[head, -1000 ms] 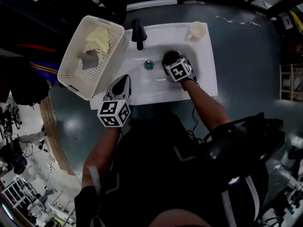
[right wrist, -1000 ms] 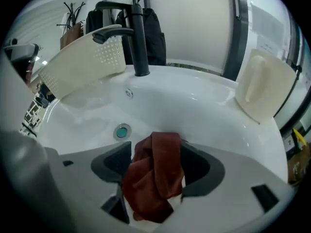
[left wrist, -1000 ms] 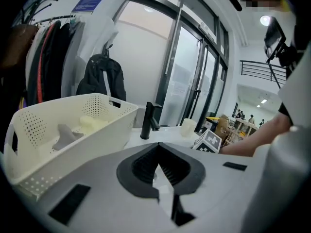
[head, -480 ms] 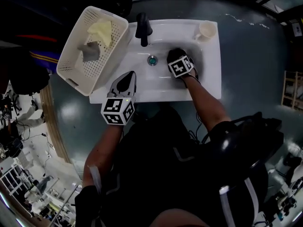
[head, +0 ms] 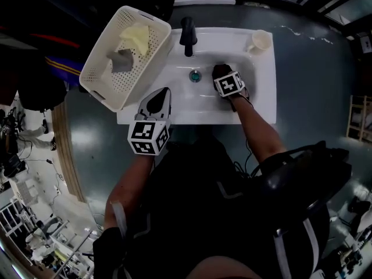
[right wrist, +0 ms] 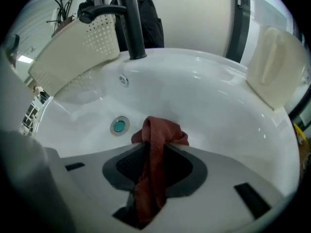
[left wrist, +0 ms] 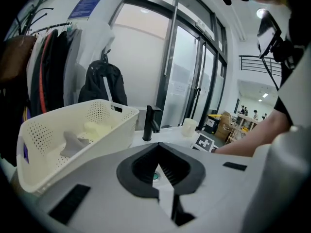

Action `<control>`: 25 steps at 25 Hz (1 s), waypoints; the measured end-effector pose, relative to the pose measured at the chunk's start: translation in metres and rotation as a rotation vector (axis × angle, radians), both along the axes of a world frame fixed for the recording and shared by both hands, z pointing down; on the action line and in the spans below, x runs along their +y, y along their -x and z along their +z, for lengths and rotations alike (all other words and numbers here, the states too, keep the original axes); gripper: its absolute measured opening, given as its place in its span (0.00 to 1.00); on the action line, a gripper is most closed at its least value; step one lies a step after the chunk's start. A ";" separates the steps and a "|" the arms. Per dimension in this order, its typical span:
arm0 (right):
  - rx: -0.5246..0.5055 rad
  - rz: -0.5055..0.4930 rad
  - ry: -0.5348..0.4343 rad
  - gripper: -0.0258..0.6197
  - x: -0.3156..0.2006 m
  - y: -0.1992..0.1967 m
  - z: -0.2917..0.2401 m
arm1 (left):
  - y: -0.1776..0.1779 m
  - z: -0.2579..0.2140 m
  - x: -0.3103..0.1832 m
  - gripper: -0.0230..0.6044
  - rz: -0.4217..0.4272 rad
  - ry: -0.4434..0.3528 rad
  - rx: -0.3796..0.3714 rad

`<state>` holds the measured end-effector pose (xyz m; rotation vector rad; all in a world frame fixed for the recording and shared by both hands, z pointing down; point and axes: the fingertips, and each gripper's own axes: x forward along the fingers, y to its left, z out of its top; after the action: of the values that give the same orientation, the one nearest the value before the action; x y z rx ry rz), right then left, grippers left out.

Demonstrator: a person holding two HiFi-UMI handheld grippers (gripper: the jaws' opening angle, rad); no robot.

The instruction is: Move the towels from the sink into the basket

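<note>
Down in the bowl of the sink (head: 256, 100), just right of the teal drain (head: 195, 75), the right claw (right wrist: 156, 147) is closing on a rust-red towel (right wrist: 158, 129). The cloth is bunched into a narrow rope between the pads, with a loop poking out past the tips and a tail running back toward the camera. It looks like the only towel left in the sink.

The left claw (head: 162, 93) hovers over the front edge of the sink, left of centre. Its jaws are drawn together with nothing between them.

The white perforated basket (head: 97, 81) leans at a tilt against the sink's left edge near the back corner. A pale yellow towel (head: 136, 38) and a grey towel (head: 122, 60) are already inside it.

To my eye, the weak point is the grip. Only a thin fold is pinched, so if the lift begins before the pads have bitten properly, the towel could slide out and drop back into the bowl.

The way to the basket runs leftward close by the black faucet (head: 187, 31) at the back edge. A dangling tail could catch on it. The basket also looks loosely propped, so a bump on its rim might tip it or shove it off the edge. The idle left claw sits near that same path and could get in the way.
</note>
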<state>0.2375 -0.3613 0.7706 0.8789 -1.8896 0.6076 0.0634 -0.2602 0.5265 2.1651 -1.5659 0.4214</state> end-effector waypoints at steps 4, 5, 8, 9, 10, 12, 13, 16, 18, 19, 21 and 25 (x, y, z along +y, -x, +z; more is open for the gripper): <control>-0.034 0.006 -0.040 0.23 0.014 0.010 -0.038 | 0.017 -0.020 0.014 0.04 -0.016 -0.054 -0.008; -0.045 0.008 -0.059 0.23 0.018 0.015 -0.051 | 0.023 -0.025 0.017 0.04 -0.020 -0.062 -0.006; -0.117 -0.012 -0.117 0.23 0.032 0.044 -0.089 | 0.039 -0.037 0.030 0.04 -0.014 -0.090 0.010; -0.142 -0.020 -0.137 0.23 0.035 0.054 -0.102 | 0.044 -0.041 0.034 0.04 -0.013 -0.103 0.017; -0.162 -0.025 -0.159 0.23 0.038 0.064 -0.115 | 0.050 -0.045 0.037 0.04 -0.015 -0.117 0.025; -0.194 -0.034 -0.202 0.23 0.043 0.081 -0.142 | 0.061 -0.053 0.044 0.04 -0.025 -0.139 0.040; -0.209 -0.039 -0.219 0.23 0.047 0.089 -0.155 | 0.067 -0.056 0.049 0.04 -0.030 -0.147 0.047; -0.261 -0.056 -0.259 0.23 0.059 0.116 -0.190 | 0.087 -0.067 0.064 0.04 -0.052 -0.176 0.072; -0.285 -0.067 -0.285 0.23 0.066 0.134 -0.211 | 0.103 -0.072 0.074 0.04 -0.074 -0.190 0.088; -0.298 -0.072 -0.297 0.23 0.069 0.143 -0.221 | 0.110 -0.073 0.079 0.04 -0.084 -0.194 0.093; -0.326 -0.083 -0.322 0.23 0.075 0.160 -0.240 | 0.124 -0.073 0.089 0.04 -0.105 -0.194 0.100; -0.363 -0.116 -0.392 0.23 0.086 0.182 -0.273 | 0.145 -0.069 0.113 0.04 -0.149 -0.207 0.117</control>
<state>0.0555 -0.2751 0.4977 0.9409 -2.4245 0.3440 -0.0819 -0.1474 0.4578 2.1584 -1.7561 0.0865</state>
